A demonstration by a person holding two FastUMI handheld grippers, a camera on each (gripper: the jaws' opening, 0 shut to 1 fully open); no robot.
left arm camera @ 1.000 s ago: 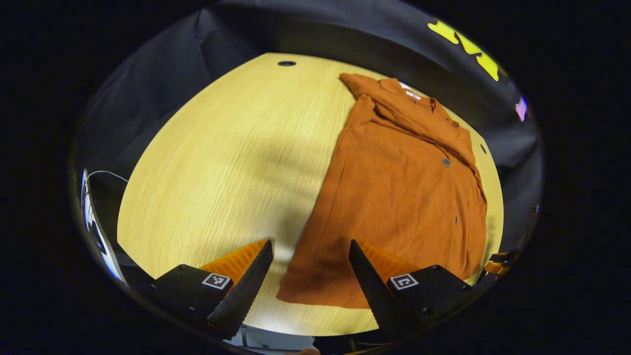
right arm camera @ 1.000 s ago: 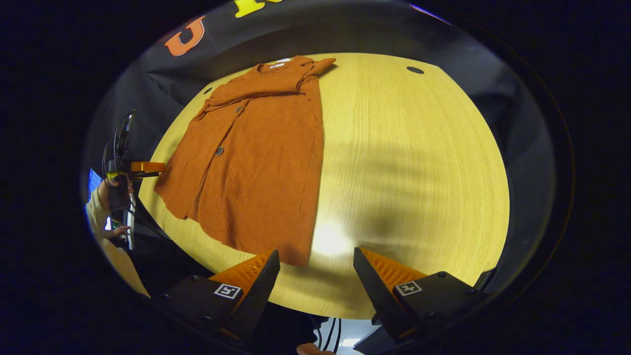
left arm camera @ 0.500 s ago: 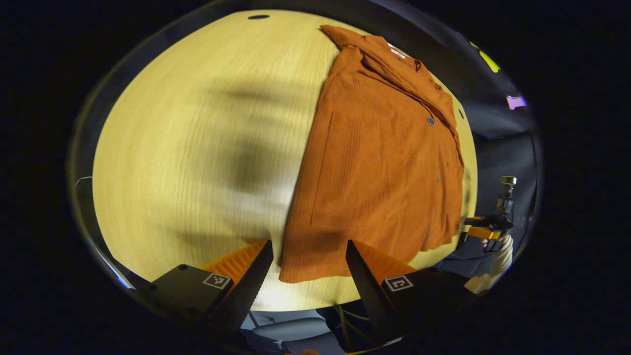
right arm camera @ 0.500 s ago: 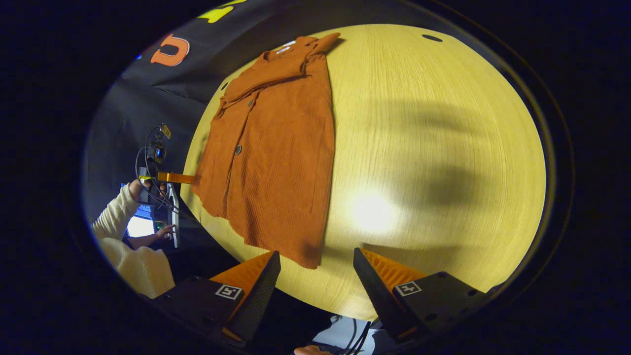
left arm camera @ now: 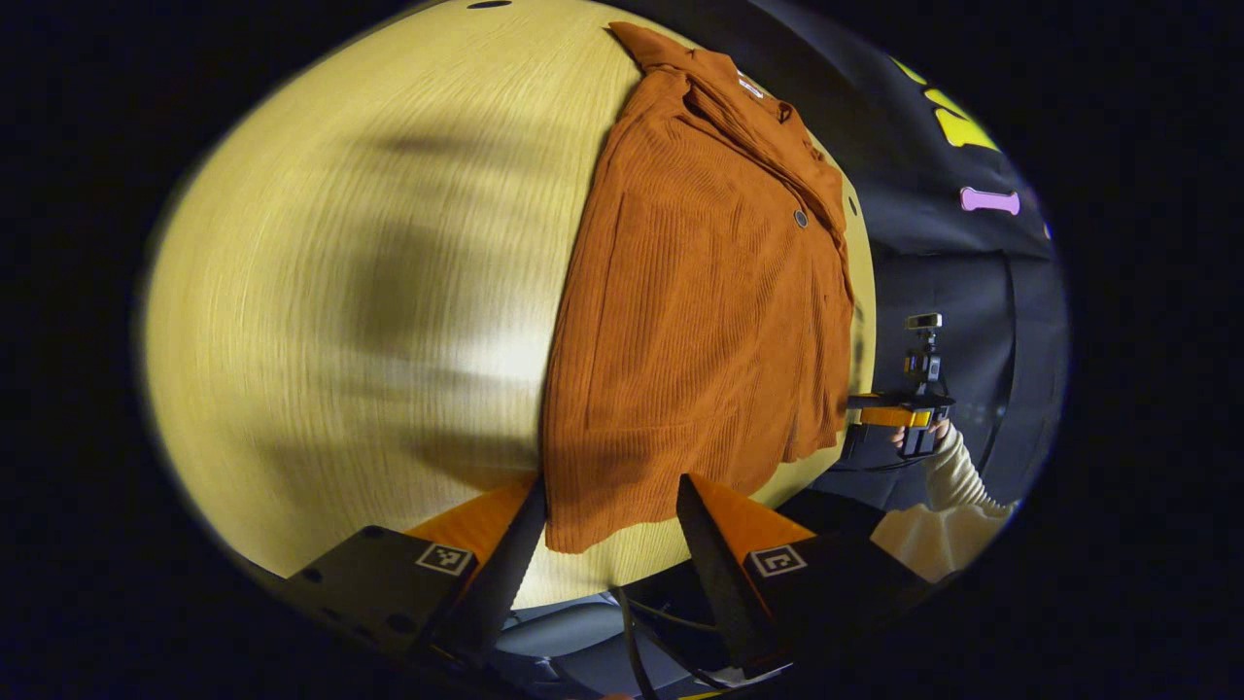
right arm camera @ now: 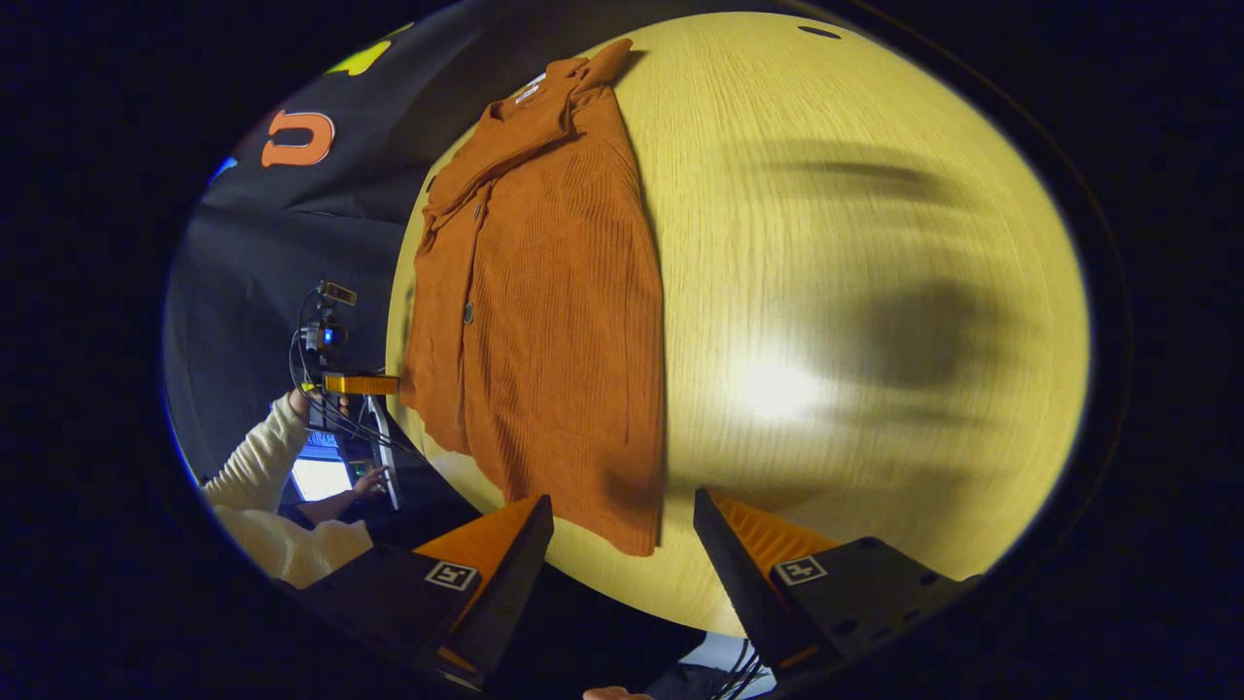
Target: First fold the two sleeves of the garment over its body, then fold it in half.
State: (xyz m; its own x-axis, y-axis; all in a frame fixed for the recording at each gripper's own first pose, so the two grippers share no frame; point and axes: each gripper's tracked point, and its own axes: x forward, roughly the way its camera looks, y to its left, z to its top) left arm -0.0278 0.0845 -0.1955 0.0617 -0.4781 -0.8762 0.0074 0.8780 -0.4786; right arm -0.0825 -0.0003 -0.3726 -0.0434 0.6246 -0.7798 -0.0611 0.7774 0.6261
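Observation:
A rust-orange ribbed garment (left arm camera: 700, 292) with dark buttons lies flat on the light wooden table (left arm camera: 369, 292), sleeves folded across its body near the collar. In the left gripper view, my left gripper (left arm camera: 607, 583) stands open just over the garment's near left hem corner. In the right gripper view, the same garment (right arm camera: 554, 321) stretches away from me and my right gripper (right arm camera: 622, 583) is open over its near right hem corner. Neither gripper holds cloth. The right gripper (left arm camera: 889, 416) shows far off in the left gripper view, and the left gripper (right arm camera: 360, 384) in the right gripper view.
A person's cream sleeve (right arm camera: 262, 467) holds the far gripper beside a lit screen (right arm camera: 319, 478) beyond the table's edge. Small dark holes (right arm camera: 818, 31) sit near the table's far edge. Wide bare tabletop (right arm camera: 855, 292) lies beside the garment.
Both grippers have moved down and forward over the table's near edge toward the garment's hem corners. Both stay open. The garment has not moved.

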